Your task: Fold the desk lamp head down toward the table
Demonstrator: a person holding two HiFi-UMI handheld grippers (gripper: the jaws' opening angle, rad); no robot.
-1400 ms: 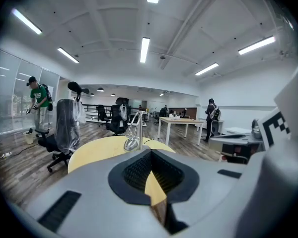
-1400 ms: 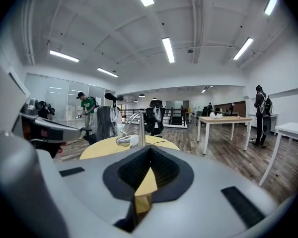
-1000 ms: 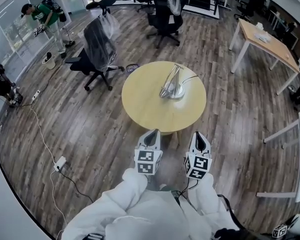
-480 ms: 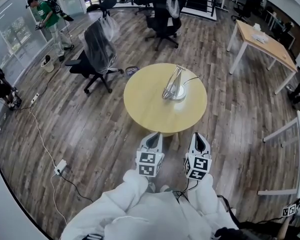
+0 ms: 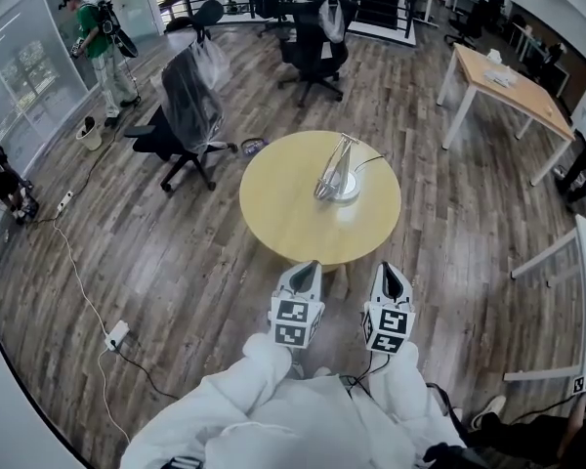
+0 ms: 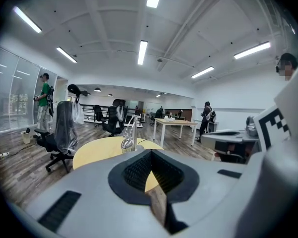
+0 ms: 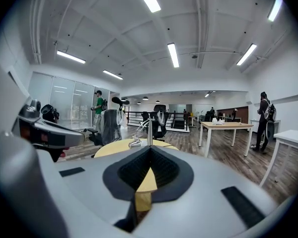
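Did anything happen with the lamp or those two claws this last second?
Nothing was grasped or released. Only the person in a green top shifted stance. The silver desk lamp sits untouched on the round yellow wooden table, and the left gripper and right gripper stay shut, empty, short of the table.

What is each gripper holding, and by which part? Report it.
Nothing is held. The left gripper and right gripper are shut and empty, well apart from the desk lamp on the round table.
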